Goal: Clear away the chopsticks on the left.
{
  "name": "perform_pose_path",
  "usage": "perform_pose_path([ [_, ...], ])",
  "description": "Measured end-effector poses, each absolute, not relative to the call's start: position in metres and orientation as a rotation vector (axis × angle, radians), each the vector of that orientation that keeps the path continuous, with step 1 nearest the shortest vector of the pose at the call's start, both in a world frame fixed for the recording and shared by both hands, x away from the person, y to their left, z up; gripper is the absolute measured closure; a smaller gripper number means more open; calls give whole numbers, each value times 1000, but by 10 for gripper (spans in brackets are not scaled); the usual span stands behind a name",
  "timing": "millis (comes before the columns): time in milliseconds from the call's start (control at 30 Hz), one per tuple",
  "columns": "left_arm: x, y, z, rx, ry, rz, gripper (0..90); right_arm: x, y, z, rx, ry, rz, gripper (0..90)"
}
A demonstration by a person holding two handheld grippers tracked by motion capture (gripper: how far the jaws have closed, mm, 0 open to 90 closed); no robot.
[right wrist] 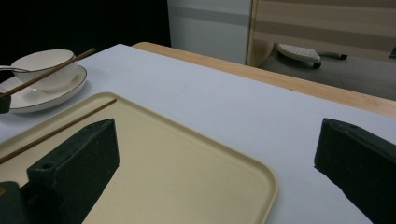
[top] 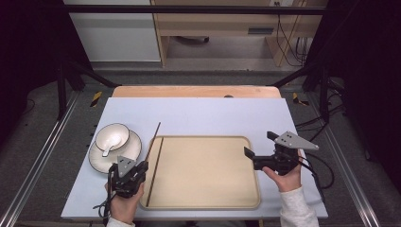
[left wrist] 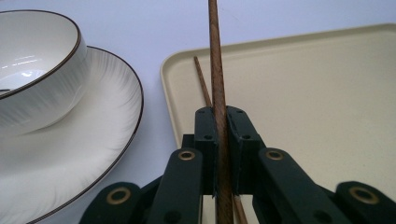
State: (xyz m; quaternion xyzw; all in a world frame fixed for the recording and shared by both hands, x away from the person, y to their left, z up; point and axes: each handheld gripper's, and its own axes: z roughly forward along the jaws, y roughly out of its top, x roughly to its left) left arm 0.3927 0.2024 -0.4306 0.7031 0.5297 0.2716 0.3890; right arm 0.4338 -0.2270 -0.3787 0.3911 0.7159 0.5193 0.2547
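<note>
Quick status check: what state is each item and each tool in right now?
Left tool: shut on held chopstick.
Held chopstick: lifted, pointing away over the tray's left edge.
Second chopstick: lying flat in the tray.
Tray: flat on table.
Bowl: upright on plate.
Plate: flat on table.
Right tool: open, holding nothing.

Held chopstick: dark brown wood, fine grain, matt. Tray: beige plastic, smooth, satin. Bowl and plate: glossy glazed ceramic, dark-rimmed. Table cover: matt pale blue. Left gripper: matt black plastic, brass-coloured eyelets.
</note>
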Motion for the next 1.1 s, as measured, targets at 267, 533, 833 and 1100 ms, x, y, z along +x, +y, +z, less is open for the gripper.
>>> perform_pose_path([
  [267,390,185,-437,1740,1360,683,835,433,-227,-378,1059,1943,1411,5],
  [533,386,174,-452,1715,1382,670,835,435,-224,-380,1055,1962,1404,5],
  [833,388,165,-468,1728,1412,657,835,437,-222,-383,1054,1973,1397,5],
  [1100,392,163,-477,1749,1440,641,834,437,-221,-383,1056,1976,1393,5],
])
